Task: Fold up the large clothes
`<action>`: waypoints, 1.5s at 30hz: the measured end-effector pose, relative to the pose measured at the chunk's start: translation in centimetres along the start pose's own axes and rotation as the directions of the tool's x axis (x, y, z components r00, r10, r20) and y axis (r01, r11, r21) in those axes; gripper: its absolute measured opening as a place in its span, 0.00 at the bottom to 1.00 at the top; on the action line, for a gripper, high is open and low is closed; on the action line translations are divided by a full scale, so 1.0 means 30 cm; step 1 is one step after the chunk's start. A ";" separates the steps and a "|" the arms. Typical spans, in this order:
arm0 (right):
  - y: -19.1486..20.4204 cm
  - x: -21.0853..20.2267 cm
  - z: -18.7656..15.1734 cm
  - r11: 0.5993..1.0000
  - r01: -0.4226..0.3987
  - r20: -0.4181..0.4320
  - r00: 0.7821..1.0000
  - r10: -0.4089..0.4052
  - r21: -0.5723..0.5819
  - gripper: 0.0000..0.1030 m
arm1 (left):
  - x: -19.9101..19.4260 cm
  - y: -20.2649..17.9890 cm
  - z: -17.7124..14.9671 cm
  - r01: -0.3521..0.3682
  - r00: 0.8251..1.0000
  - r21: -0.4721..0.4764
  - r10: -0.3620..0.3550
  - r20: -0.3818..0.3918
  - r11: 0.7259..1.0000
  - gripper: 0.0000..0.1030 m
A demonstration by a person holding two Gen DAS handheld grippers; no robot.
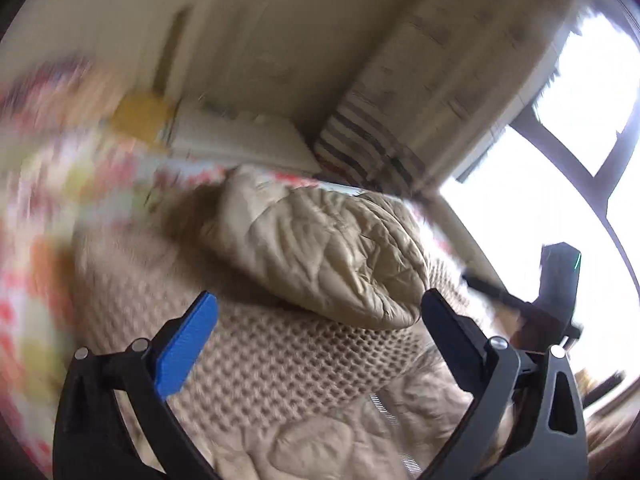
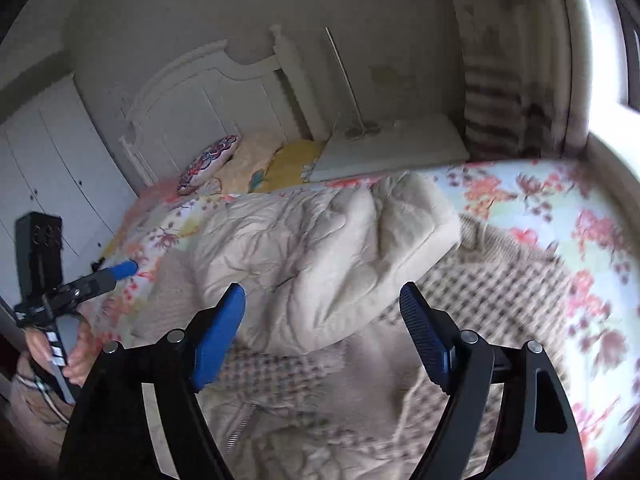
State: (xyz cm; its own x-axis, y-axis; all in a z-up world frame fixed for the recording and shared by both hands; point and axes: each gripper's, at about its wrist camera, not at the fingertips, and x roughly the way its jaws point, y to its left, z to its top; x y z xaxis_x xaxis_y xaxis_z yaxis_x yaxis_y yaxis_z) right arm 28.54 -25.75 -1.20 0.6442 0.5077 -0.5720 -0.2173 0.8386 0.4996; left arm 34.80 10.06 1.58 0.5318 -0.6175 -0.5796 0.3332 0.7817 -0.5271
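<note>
No text, label, brand, number or sign can be read in either wrist view. The black and white squares on the handle (image 2: 56, 350) of the other gripper in the right wrist view are too small and blurred to make out as a code or lettering.

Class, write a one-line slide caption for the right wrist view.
Open right gripper above a beige quilted coat on a floral bed, left gripper at the far side.
</note>
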 end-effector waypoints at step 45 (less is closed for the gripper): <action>-0.021 0.181 0.004 0.831 0.424 -0.053 0.880 -0.472 -0.360 0.43 | 0.457 -0.196 0.001 -0.558 0.797 0.380 0.604 0.000 0.737 0.72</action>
State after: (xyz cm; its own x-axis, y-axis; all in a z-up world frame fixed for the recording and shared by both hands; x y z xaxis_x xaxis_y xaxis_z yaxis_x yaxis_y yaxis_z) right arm 32.25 -23.56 -4.55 0.6303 0.0617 -0.7739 -0.1714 0.9833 -0.0611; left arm 40.16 -3.02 -3.26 0.6249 -0.0203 -0.7804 0.2445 0.9544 0.1710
